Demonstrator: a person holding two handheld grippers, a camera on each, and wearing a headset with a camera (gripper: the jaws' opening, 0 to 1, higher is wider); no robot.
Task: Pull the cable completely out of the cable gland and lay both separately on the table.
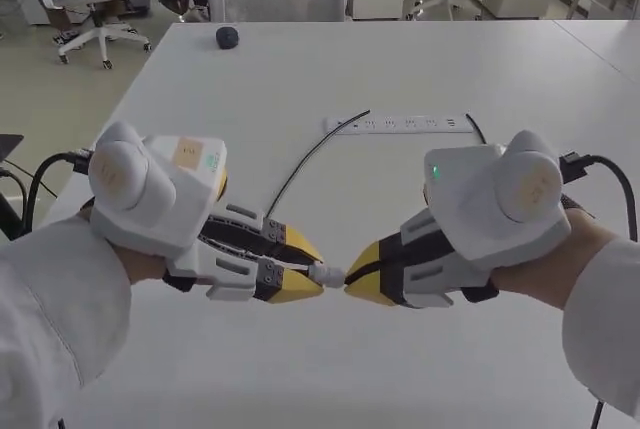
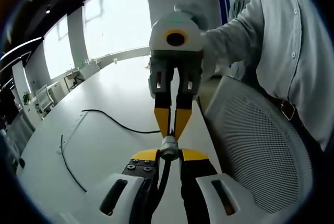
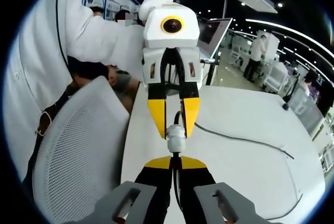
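Head view: near the table's front edge, left tongs clamp the white cable gland; right tongs pinch shut on the black cable beside it.

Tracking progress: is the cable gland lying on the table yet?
No, the cable gland is clamped in the left gripper, with the cable running through it.
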